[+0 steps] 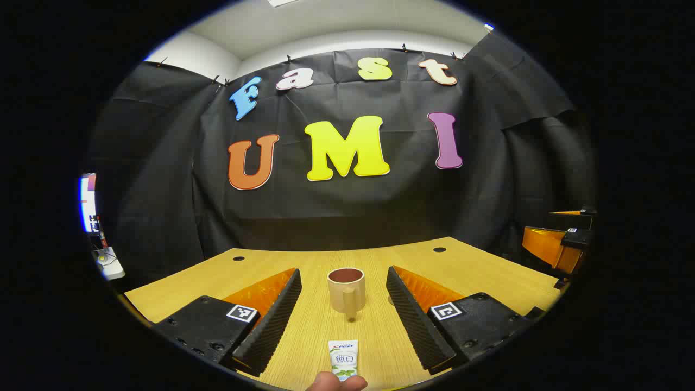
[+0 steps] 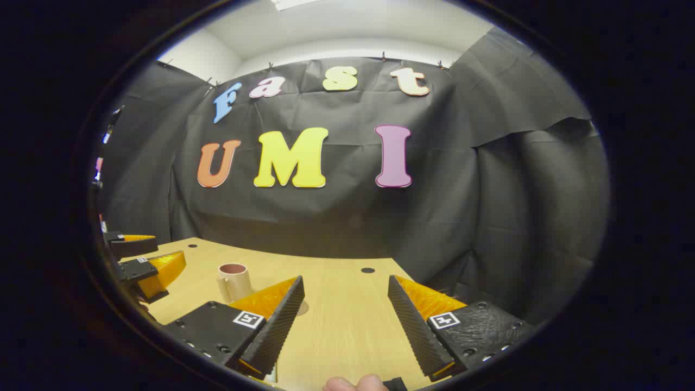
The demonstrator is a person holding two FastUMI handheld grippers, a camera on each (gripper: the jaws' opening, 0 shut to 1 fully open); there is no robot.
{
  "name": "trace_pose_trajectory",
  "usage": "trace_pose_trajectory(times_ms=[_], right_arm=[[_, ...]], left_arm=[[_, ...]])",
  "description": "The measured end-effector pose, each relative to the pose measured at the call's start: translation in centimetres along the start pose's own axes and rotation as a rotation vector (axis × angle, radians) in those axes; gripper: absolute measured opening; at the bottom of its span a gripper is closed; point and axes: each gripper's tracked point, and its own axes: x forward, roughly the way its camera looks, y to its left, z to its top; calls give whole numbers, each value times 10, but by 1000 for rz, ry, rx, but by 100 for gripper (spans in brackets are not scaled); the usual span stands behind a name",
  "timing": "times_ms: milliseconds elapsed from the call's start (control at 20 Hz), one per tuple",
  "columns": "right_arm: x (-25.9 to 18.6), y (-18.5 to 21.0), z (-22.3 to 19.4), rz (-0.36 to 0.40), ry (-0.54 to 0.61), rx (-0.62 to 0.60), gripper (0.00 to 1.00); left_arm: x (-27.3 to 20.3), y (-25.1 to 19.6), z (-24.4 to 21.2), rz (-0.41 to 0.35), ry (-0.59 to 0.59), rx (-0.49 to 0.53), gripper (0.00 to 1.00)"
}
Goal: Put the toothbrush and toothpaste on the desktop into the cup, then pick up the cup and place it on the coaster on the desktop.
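- The left gripper hovers low over the desk with its two fingers spread wide apart, pinching nothing.
- In the left gripper view, the cup stands upright on the desk between those spread fingers but farther off, touching neither. Its handle faces the camera.
- The toothpaste lies flat on the desk nearer the camera than the cup, in line with it, in the gap between the fingers and clear of both.
- A fingertip shows at the bottom edge of the left gripper view, just at the near end of the toothpaste; whether it touches the tube I cannot tell.
- At the right edge of the left gripper view the right gripper sits off to the side, well apart from the cup.
- The right gripper is also spread open above bare desk, with nothing between its fingers.
- In the right gripper view the cup stands to the left, beyond the left finger, apart from it.
- A small round patch peeks out beside that finger; it may be the coaster, but too little shows to be sure.
- The left gripper shows at the left edge of the right gripper view, near the cup.
- A fingertip shows at the bottom of the right gripper view.
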Motion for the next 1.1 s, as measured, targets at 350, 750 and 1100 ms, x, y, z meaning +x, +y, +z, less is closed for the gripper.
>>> trace_pose_trajectory(times_ms=[350, 750, 1100], right_arm=[[1, -2, -1, -7, -3, 2, 94], [0, -4, -1, -11, -3, 3, 94], [-2, -4, -7, -13, 9, -5, 94]], left_arm=[[3, -2, -4, -20, 12, 13, 100], [2, -6, -7, -34, 18, 16, 100], [2, -7, -16, -43, 53, 12, 100]])
